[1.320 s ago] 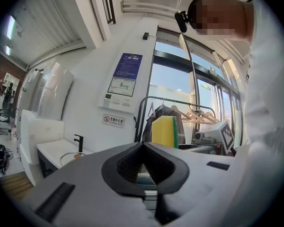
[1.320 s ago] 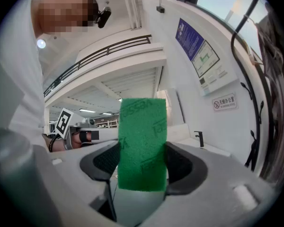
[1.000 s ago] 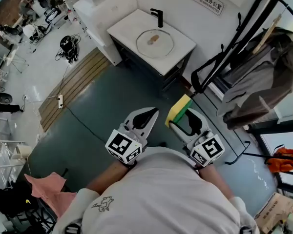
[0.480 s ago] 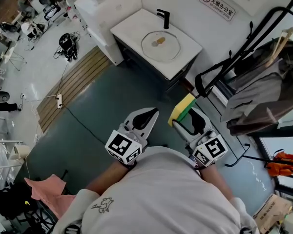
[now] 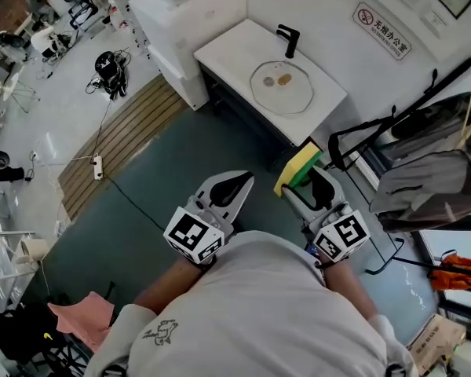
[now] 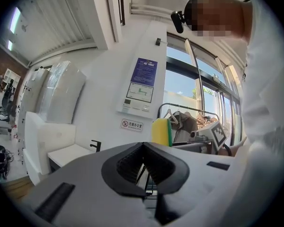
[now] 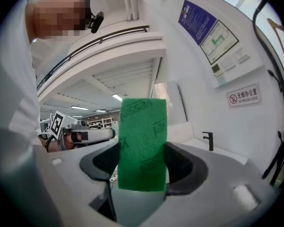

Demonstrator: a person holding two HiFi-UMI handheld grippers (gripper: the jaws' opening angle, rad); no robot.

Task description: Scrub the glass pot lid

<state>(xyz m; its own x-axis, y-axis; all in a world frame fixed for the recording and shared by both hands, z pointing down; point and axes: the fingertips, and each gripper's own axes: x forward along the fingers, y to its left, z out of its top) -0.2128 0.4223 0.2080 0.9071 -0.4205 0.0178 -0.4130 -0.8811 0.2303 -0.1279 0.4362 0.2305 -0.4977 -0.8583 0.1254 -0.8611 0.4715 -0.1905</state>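
Nearest, carried level above a grey-green floor [image 5: 180,155]: left hand-held gripper [image 5: 237,183], fully closed with pads pressed together and nothing between them. Just beside it, to the right: right hand-held gripper [image 5: 308,177], clamped on a yellow-and-green sponge [image 5: 297,166], with the green scouring face upright between the pads and projecting beyond the tips. Farther ahead, well apart from both tools: white tabletop [image 5: 228,49] with a black faucet [image 5: 287,39] at its back edge and, lying flat in front of the faucet, a round clear disc taken to be the glass pot lid [image 5: 294,100], untouched. Beyond, on the wall: a no-smoking sign [image 5: 381,41]. To the right: a clothes rack [image 5: 455,171] hung with garments. Compared with a second ago: tabletop and lid lower and farther right in the head view, now nearer the sponge, with both tools unchanged in posture and grip, which is consistent with a walk toward the tabletop. Bearing on the task: approach stage only, no scrubbing begun. Sponge already in hand, so probably next a steadying of the lid with the empty tool and a first pass of the green face once within reach.
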